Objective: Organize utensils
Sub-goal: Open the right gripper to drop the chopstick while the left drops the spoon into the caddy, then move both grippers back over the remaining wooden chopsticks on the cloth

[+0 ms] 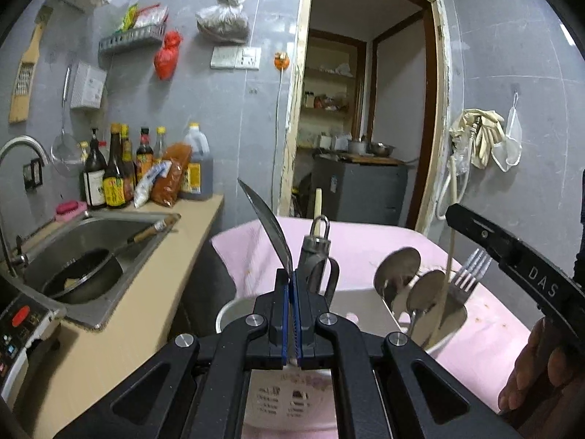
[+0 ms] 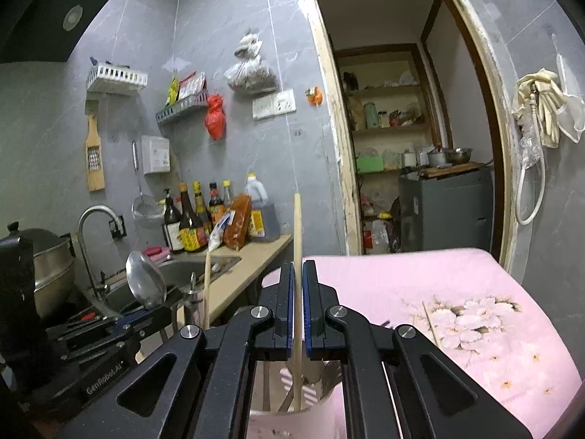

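Left claw (image 1: 292, 285) clamped edge-on upon a spoon (image 1: 268, 223), bowl uppermost, so the handle can drop into the white holder (image 1: 453, 329) on the pink cloth (image 1: 486, 344). Right claw (image 2: 298, 285) closed on an upright chopstick (image 2: 297, 226), poised above the same holder (image 2: 289, 415) for end-first entry. Spoons (image 1: 396, 269) and a fork (image 1: 471, 269) already stand in one compartment, heads up, seemingly sorted by type. Legible writing: "DAS" on the right claw's arm; "GenRobot.AI" on the left claw's body. Bottle labels on the worktop (image 1: 146, 292) are unreadable.

Upright spoons (image 1: 398, 270) and fork (image 1: 471, 270) crowd the holder (image 1: 448, 333); pink tabletop (image 2: 420, 278) beyond lies open.
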Available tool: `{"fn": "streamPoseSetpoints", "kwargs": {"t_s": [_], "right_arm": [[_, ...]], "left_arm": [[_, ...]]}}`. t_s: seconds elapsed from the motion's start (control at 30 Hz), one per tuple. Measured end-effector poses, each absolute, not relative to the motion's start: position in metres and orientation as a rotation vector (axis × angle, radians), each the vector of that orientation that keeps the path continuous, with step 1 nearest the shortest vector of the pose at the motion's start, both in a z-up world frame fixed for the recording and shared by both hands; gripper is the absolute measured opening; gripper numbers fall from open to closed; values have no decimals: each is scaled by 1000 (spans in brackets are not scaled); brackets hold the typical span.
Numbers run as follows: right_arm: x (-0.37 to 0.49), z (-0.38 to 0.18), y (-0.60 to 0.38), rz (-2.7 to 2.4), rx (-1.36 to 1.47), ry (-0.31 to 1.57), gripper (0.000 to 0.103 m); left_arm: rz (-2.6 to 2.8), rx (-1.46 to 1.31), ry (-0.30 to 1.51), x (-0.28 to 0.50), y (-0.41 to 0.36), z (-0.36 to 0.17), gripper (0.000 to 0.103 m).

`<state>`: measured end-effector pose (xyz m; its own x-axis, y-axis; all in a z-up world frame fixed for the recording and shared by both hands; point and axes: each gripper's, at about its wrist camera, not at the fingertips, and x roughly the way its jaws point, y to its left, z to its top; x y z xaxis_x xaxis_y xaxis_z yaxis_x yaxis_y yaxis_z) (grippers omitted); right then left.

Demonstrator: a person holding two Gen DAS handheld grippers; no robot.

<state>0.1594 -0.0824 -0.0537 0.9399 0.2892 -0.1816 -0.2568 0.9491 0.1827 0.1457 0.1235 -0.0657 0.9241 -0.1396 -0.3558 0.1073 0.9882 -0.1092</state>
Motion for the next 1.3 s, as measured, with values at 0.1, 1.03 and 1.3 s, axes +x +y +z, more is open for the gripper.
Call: {"fn": "streamPoseSetpoints", "kwargs": {"t_s": [0.1, 1.03, 1.3], "right_arm": [[158, -54, -83, 294, 159, 226, 12], [158, -16, -168, 191, 236, 291, 94], [171, -2, -207, 118, 207, 272, 102]], "left_arm": [[-146, -89, 407, 145, 125, -66, 3], [-49, -160, 480, 135, 97, -18, 77], [-11, -161, 411, 140, 63, 6, 92]]}}
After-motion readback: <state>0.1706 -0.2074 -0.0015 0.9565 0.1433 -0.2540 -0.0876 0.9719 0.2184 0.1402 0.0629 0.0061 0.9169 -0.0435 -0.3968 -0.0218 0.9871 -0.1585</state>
